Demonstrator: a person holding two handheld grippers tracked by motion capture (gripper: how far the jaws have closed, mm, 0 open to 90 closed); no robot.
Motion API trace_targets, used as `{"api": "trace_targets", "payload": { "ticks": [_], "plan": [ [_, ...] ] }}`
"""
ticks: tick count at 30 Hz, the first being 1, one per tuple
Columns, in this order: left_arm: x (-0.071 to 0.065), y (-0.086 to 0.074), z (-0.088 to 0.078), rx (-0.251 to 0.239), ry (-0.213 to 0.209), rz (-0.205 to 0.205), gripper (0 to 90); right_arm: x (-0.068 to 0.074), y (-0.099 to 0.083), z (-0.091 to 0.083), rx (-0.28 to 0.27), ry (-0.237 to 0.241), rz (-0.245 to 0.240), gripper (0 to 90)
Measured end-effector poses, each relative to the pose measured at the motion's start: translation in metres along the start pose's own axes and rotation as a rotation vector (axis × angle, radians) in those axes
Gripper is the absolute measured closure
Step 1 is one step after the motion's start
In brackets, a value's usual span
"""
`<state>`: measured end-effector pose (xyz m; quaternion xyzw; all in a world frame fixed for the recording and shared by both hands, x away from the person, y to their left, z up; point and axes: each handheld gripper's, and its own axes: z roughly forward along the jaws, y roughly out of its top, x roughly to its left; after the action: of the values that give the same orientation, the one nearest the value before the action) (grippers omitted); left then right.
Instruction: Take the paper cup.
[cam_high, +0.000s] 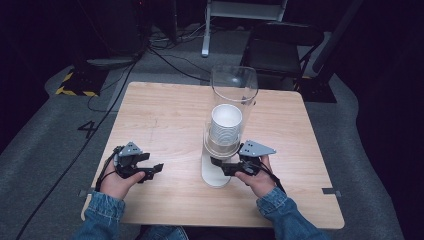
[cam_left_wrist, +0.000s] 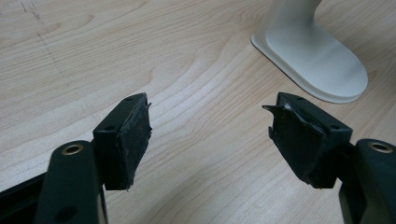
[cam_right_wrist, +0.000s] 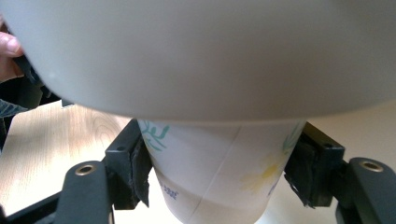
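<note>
On the wooden table (cam_high: 165, 120), landmark is the cup dispenser (cam_high: 227, 125): clear tube (cam_high: 234, 87) upright on a white base (cam_high: 214, 176), stack of white paper cups (cam_high: 226, 127) inside it. Left of the dispenser, well apart: left gripper (cam_high: 156, 170), held in the person's left hand (cam_high: 117, 182), resting low over the table top, tips pointing toward the base. In the left gripper view its jaws are spread wide, nothing between the pads (cam_left_wrist: 133, 135), bare wood under them, dispenser base (cam_left_wrist: 313, 60) off to the upper right. At the dispenser's bottom outlet: a paper cup (cam_right_wrist: 219, 172) with a printed leaf and flower pattern pokes down below the dispenser's body (cam_right_wrist: 201, 56). Right gripper (cam_high: 220, 165), in the right hand (cam_high: 257, 177) just right of the base, has both pads (cam_right_wrist: 140, 170) pressed against that cup's opposite sides, pinching it; the cup sits above the base, under the stack.
</note>
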<state>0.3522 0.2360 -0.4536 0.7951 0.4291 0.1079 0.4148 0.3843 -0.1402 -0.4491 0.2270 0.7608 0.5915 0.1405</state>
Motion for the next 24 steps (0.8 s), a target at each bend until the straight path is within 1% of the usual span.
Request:
{"api": "trace_targets", "payload": {
  "ticks": [4,7,11,12,13,17,24],
  "plan": [
    [-0.0003,-0.0003,0.0003,-0.001,-0.001,-0.013,28.6,0.0,-0.0002,-0.0003,-0.002,0.001,0.0,32.2],
    [0.0004,-0.0001,0.0002,-0.001,-0.002,-0.008,28.6,-0.0002,-0.0009,-0.0003,-0.006,0.001,-0.002,32.2],
    [0.0004,-0.0001,0.0001,-0.002,-0.004,-0.011,28.7,-0.0001,-0.0016,-0.0003,-0.007,-0.001,-0.005,32.2],
    [0.0003,0.0,0.0001,-0.002,-0.004,-0.011,28.7,0.0,-0.0019,-0.0001,-0.002,-0.002,-0.011,32.5],
    [0.0003,0.0,0.0002,-0.001,-0.003,-0.01,28.7,0.0003,-0.0027,0.0001,0.014,-0.008,-0.018,33.1],
    [0.0001,0.0004,0.0001,-0.003,-0.004,-0.007,28.7,-0.0005,-0.0047,0.0004,0.012,-0.003,-0.011,33.4],
    [0.0008,0.0005,-0.0003,-0.002,-0.004,-0.006,28.6,-0.0007,-0.0043,0.0001,0.018,-0.01,-0.021,34.1]
  ]
}}
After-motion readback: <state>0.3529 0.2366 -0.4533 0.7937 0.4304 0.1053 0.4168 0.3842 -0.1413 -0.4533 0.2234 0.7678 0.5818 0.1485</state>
